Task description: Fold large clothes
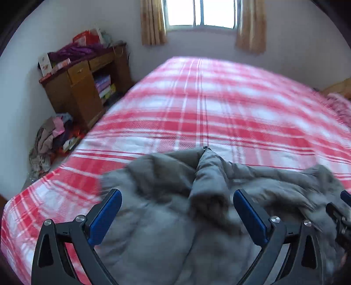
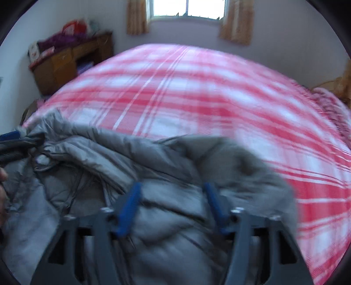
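Left gripper (image 1: 176, 195) is seen with blue pads spread wide, nothing pinched, above a crumpled grey padded jacket (image 1: 166, 210). Right gripper (image 2: 172, 189) likewise spread, poised over the same jacket (image 2: 136, 166); frame blurred. Jacket is heaped at the near edge of the red-and-white plaid bed (image 1: 219, 105). Wooden cabinet (image 1: 83, 87) noted by the left wall.

Pale white plaster walls (image 1: 296, 54) fill the upper frame. Bright daylit window (image 1: 200, 13) at top centre, flanked by tan fabric curtains (image 1: 152, 22). Brown wooden cabinet with drawers and open shelves (image 1: 85, 87) at upper left, its top cluttered with purple fabric and boxes. Heap of mixed clothes on the floor (image 1: 50, 142) at mid left. Red-and-white plaid bedsheet (image 1: 219, 105) spans the centre; motion blur throughout.
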`<state>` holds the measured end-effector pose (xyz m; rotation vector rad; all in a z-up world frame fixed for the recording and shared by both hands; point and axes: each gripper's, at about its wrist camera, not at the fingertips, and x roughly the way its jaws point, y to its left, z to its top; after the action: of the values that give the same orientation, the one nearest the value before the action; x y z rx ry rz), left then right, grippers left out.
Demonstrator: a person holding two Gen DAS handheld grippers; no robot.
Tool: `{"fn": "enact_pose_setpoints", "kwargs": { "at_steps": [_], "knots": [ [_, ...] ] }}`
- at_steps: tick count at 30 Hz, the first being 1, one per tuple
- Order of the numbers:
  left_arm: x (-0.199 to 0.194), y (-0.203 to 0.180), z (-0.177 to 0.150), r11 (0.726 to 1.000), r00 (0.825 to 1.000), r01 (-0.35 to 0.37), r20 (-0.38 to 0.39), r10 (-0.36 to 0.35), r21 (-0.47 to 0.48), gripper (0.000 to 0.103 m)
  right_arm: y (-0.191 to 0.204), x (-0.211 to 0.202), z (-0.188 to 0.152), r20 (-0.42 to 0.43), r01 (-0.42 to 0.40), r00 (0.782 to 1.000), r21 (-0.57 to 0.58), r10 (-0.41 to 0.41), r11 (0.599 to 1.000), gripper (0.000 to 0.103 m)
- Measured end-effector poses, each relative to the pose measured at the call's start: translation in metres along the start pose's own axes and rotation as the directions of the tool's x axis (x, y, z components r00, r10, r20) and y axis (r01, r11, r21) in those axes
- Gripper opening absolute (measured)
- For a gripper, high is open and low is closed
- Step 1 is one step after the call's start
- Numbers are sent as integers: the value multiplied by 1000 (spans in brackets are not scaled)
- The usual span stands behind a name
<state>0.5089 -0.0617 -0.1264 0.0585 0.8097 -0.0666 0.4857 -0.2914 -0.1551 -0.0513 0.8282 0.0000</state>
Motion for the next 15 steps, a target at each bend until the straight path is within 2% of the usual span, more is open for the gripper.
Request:
{"fn": "enact_pose_setpoints", "kwargs": {
  "at_steps": [1,3,7,11,15],
  "knots": [
    [-15,6,-9,1000,1000,3,8,-3,9,102,-7,-16,-5,26,-1,1000,6,1,1000,79],
    [-48,24,-43,999,1000,6,4,-7,39,102,-22,-47,-26,26,-1,1000,29,0,1000,79],
    [-90,53,-122,996,999,-10,-39,14,92,102,-48,-97,-102,-55,-36,998,74,40,997,79],
    [-118,79,-202,996,995,-16,-97,25,88,102,-66,-142,-186,-97,-34,994,132,47,991,79],
    [-142,90,-248,995,994,-28,-100,37,94,102,-75,-178,-240,-107,-20,993,209,43,978,79]
  ]
}}
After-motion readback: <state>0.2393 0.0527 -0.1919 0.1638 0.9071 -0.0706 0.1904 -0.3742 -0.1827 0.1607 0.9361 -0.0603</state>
